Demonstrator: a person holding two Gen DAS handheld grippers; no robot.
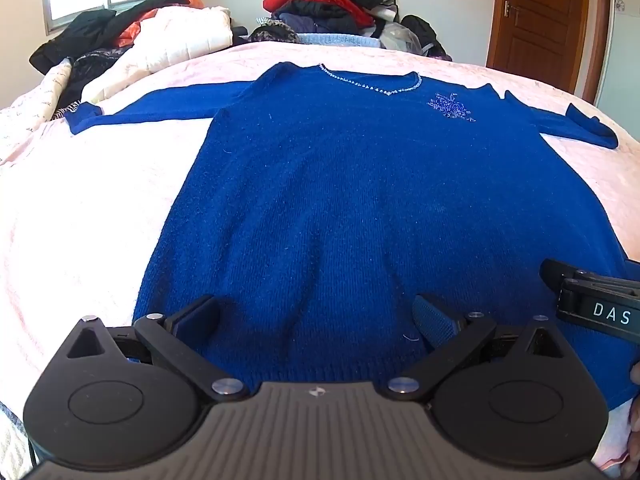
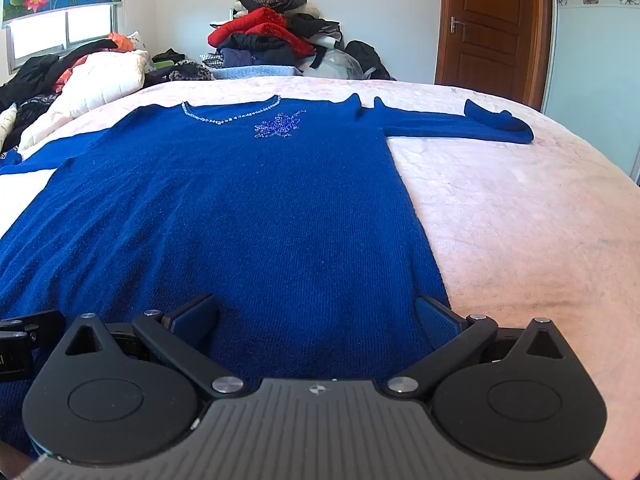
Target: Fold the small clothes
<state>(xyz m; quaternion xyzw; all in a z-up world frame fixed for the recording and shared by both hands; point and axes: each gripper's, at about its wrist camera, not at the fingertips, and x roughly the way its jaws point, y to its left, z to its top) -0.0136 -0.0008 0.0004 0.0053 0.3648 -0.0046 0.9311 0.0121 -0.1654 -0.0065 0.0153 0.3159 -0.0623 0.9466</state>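
A blue knit sweater (image 1: 340,200) lies flat, front up, on the pink bed cover (image 1: 80,208), sleeves spread to both sides, beaded neckline at the far end. It also shows in the right wrist view (image 2: 240,208). My left gripper (image 1: 316,320) is open, jaws wide apart, just above the sweater's near hem toward its left side. My right gripper (image 2: 316,316) is open over the hem toward its right edge; it also shows at the right edge of the left wrist view (image 1: 592,300). Neither holds anything.
A pile of red, black and dark clothes (image 1: 328,8) sits beyond the bed's far end. A white quilt and dark garments (image 1: 160,36) lie at the far left. A brown door (image 2: 492,24) stands at the far right. The bed cover (image 2: 520,220) extends right of the sweater.
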